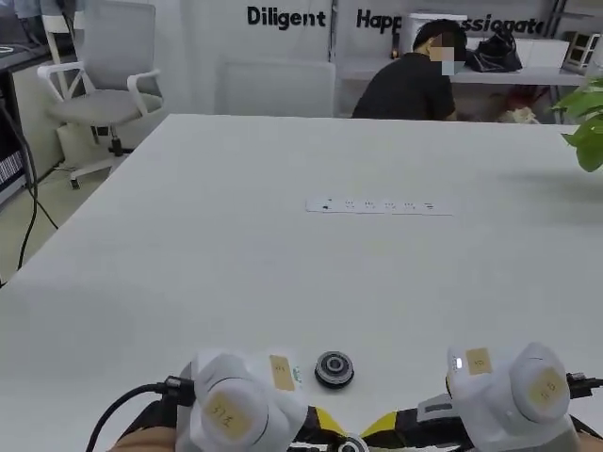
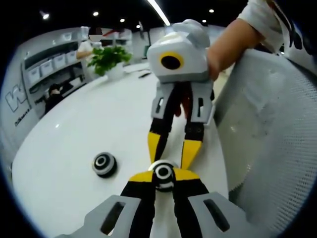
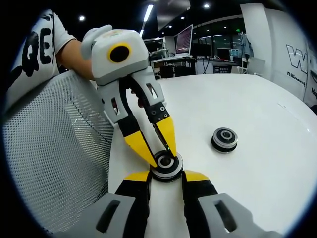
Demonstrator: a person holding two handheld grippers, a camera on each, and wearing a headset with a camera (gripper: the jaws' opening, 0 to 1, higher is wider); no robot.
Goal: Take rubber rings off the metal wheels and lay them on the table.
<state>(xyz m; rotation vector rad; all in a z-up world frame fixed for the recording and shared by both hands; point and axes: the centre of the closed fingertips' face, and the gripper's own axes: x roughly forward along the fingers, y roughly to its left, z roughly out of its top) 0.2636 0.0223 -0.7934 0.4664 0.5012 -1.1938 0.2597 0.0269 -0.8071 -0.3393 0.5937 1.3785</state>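
A small metal wheel with a black rubber ring (image 2: pixel 163 173) is held just above the white table's (image 1: pixel 283 273) near edge, with both grippers on it. My left gripper (image 2: pixel 164 176) is shut on it from one side. My right gripper (image 3: pixel 166 175) faces it and is shut on the same wheel (image 3: pixel 166 164). In the head view this wheel (image 1: pixel 351 444) sits at the bottom edge between the yellow fingertips (image 1: pixel 327 421). A second wheel with its ring (image 1: pixel 334 368) lies flat on the table a little beyond the grippers.
A socket strip (image 1: pixel 379 205) is set into the table's middle. A white office chair (image 1: pixel 99 85) stands far left, a seated person (image 1: pixel 407 85) is behind the table, and a plant (image 1: pixel 586 122) is at the far right. A mesh chair back (image 2: pixel 267 124) is close behind the grippers.
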